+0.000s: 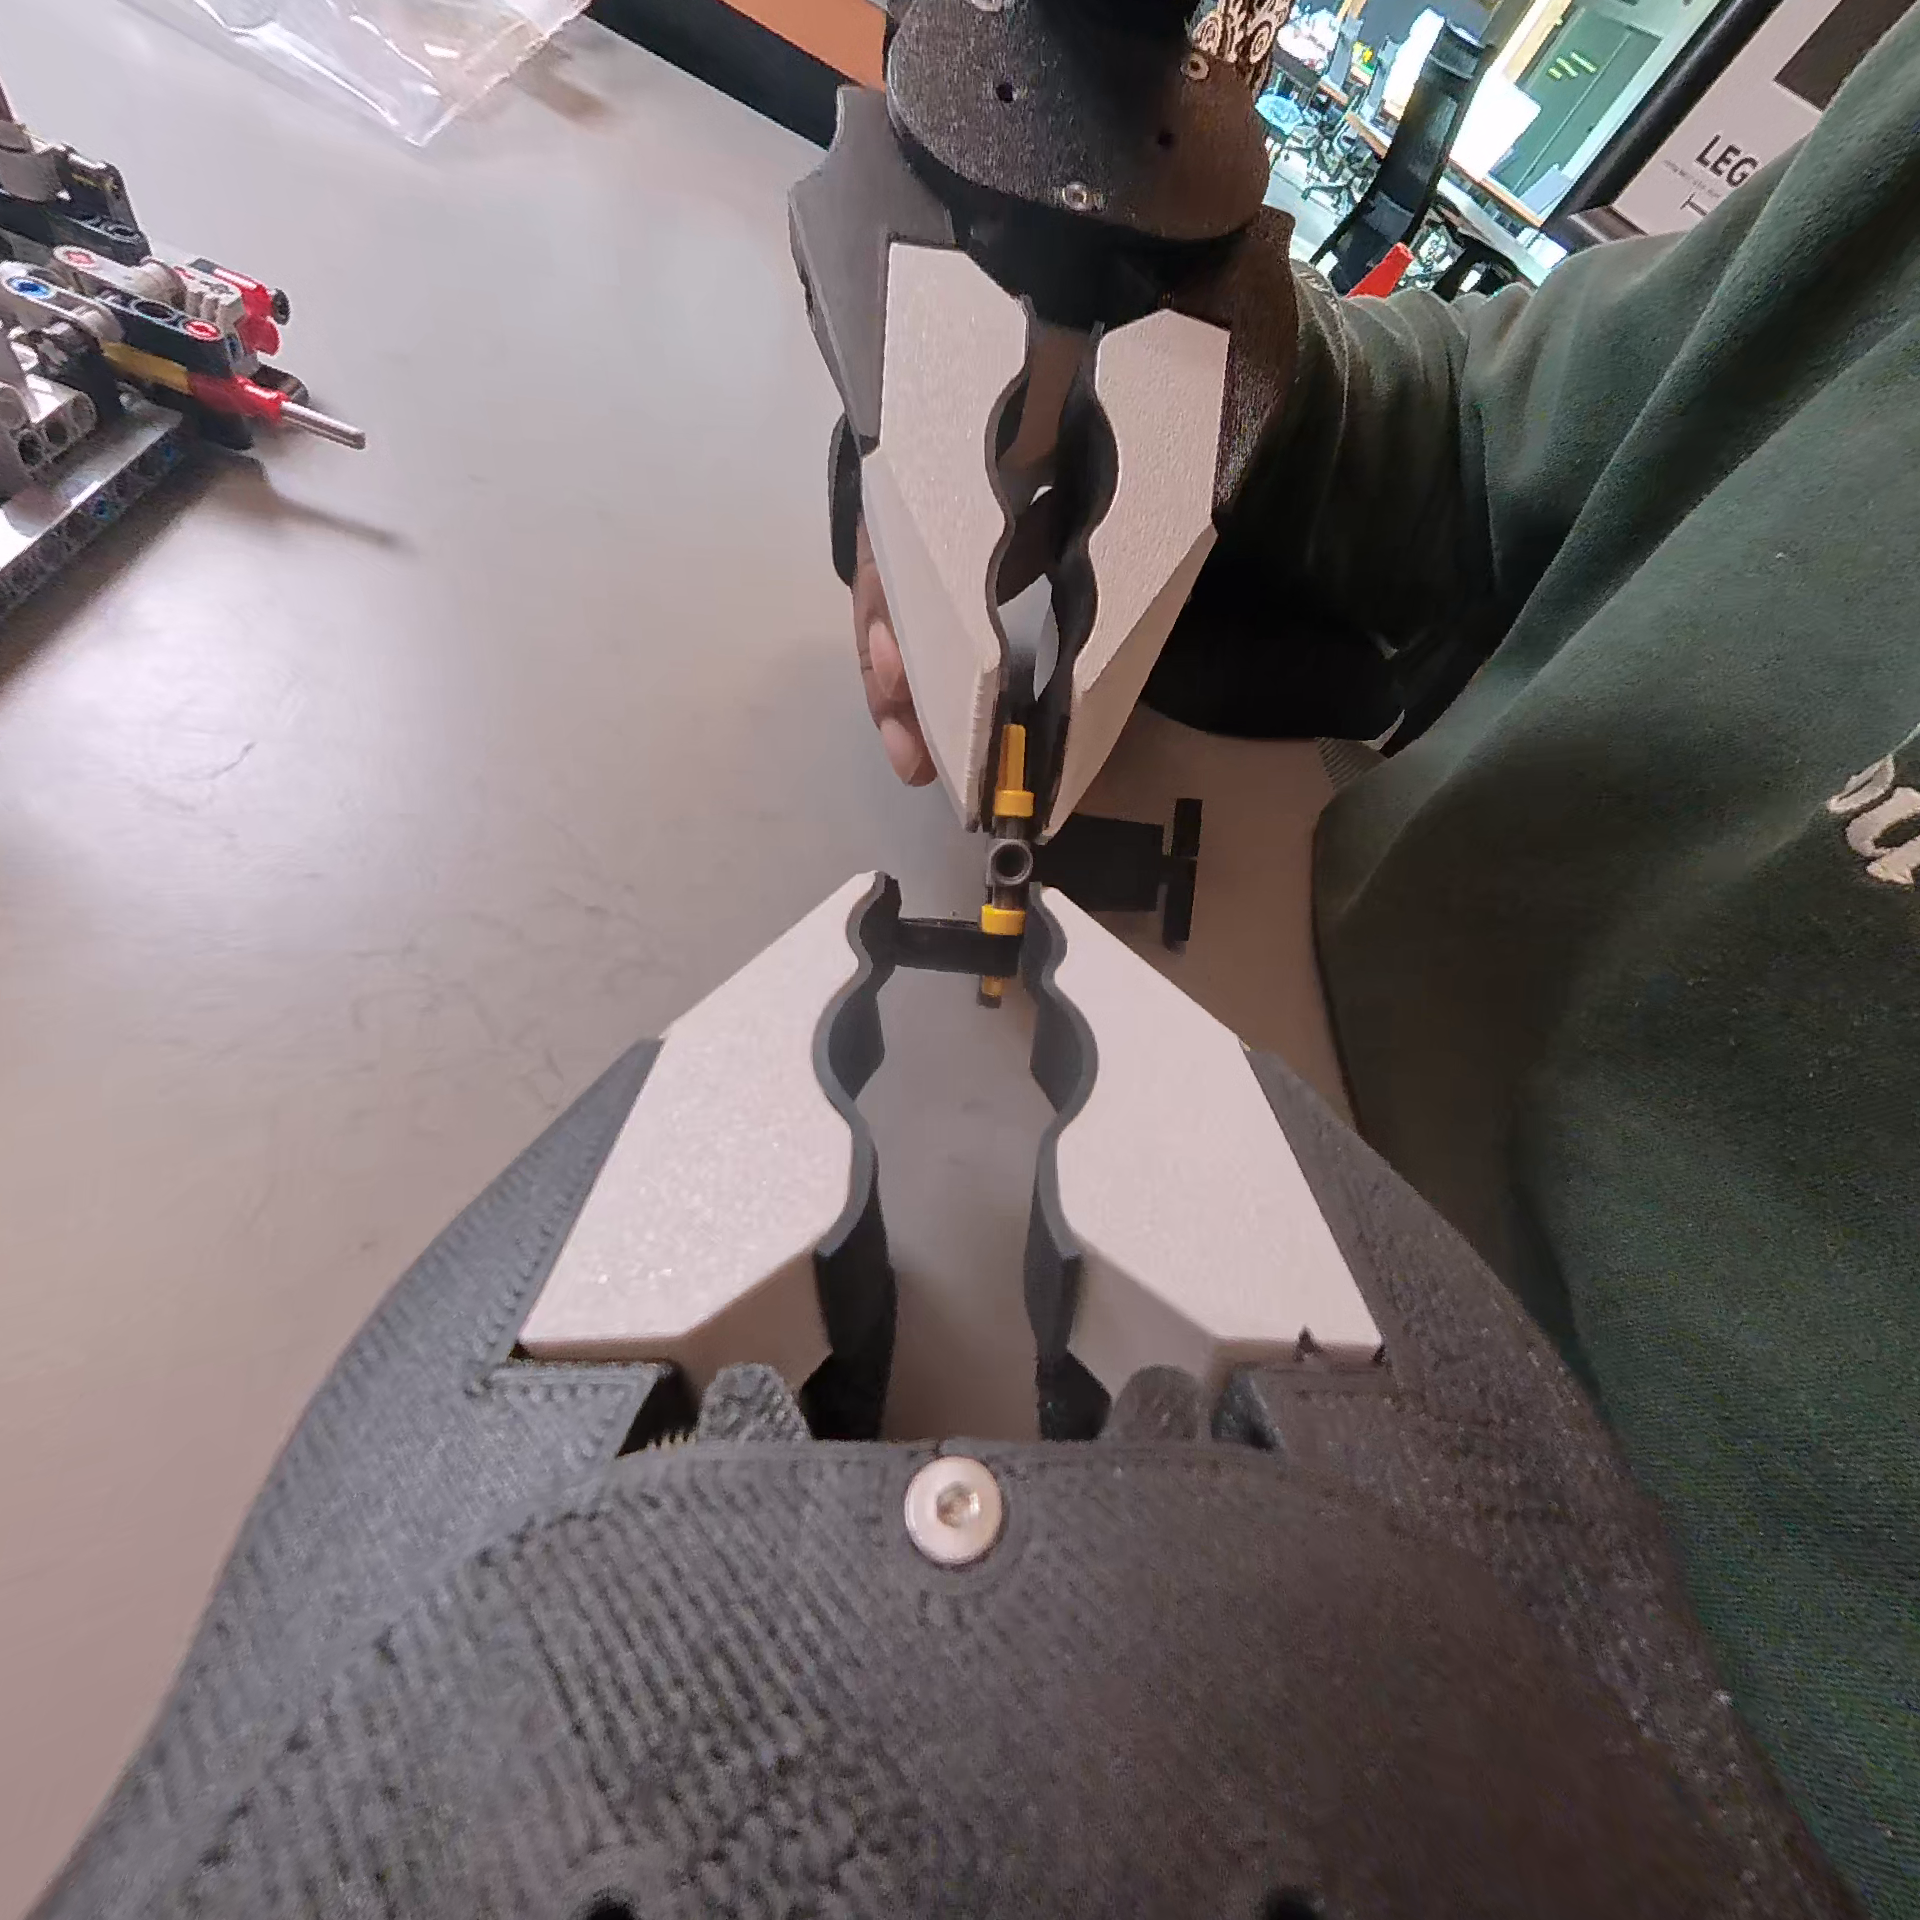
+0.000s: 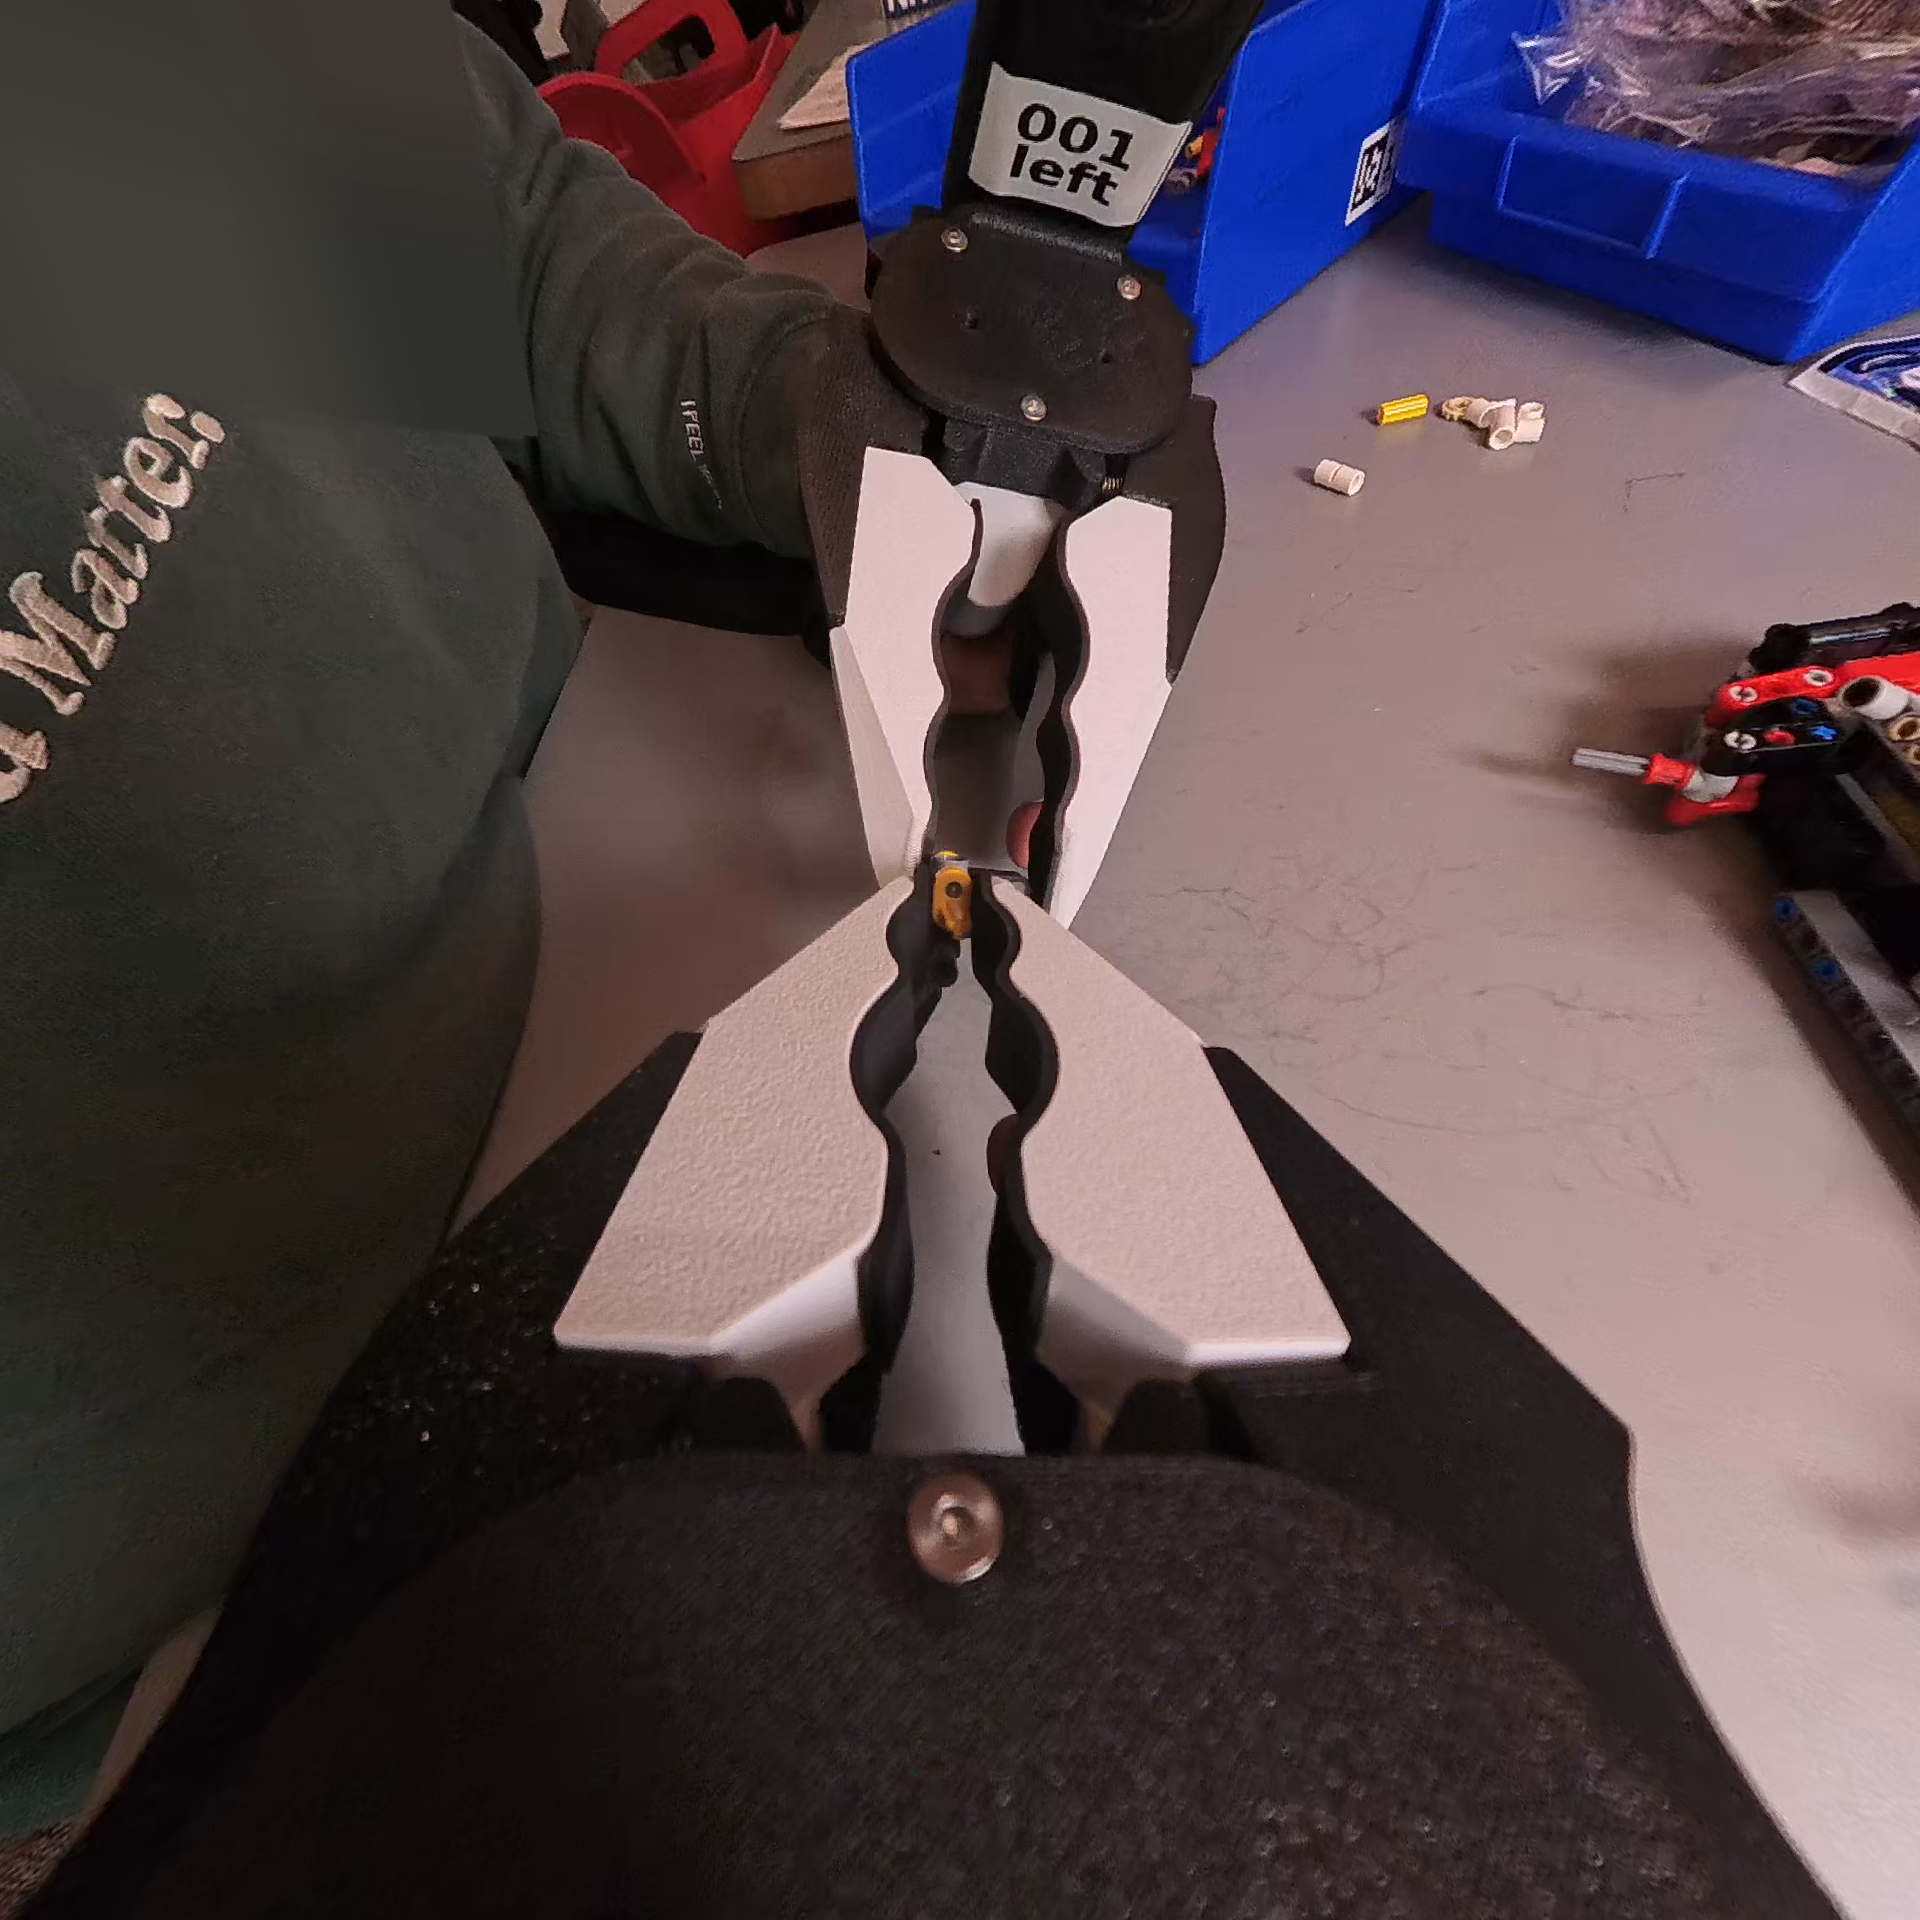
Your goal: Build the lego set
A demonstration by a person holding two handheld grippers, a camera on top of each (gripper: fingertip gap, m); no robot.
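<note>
- Step in hand, I'd say: joining two small sub-parts in mid-air, well apart from the half-built black, red and grey lego model at the far left of the grey table.
- Left gripper is clamped across a short black lego beam carrying one yellow peg.
- Right gripper is pinched on a thin yellow-and-grey lego pin piece, tip just above that beam.
- Next move probably needs the pin lined up square with the hole, then a gentle straight push.
- Count: two grippers, one black T-shaped part lying just behind, about four loose small bits, two blue plastic bins.
</note>
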